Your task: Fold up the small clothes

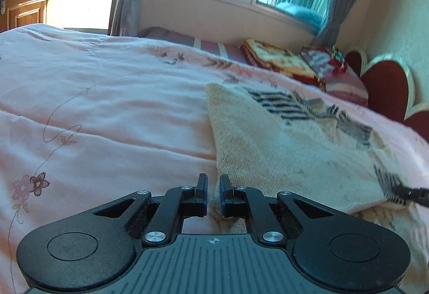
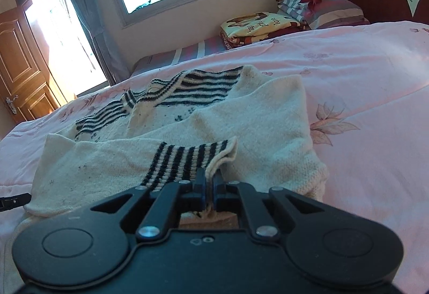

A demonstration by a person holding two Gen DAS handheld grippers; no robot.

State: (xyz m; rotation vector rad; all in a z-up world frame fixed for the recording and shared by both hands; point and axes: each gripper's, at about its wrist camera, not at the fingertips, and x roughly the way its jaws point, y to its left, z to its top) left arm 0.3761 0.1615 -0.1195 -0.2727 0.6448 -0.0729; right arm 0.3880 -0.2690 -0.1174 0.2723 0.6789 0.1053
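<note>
The cream sweater [image 2: 241,117] with black stripes lies rumpled on the pink bed [image 2: 362,84]. Right tongs [image 2: 210,181] angle down, clenched on its striped cuff [image 2: 187,157]. Left tongs [image 1: 213,184] tilt down too, pinching the sweater's near edge. Only the right view shows the striped collar; the left shows the flower embroidery [image 1: 30,185].

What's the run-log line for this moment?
step: folding sweater on bed | left claw: shut on sweater edge | right claw: shut on striped hem | fold: not finished
</note>
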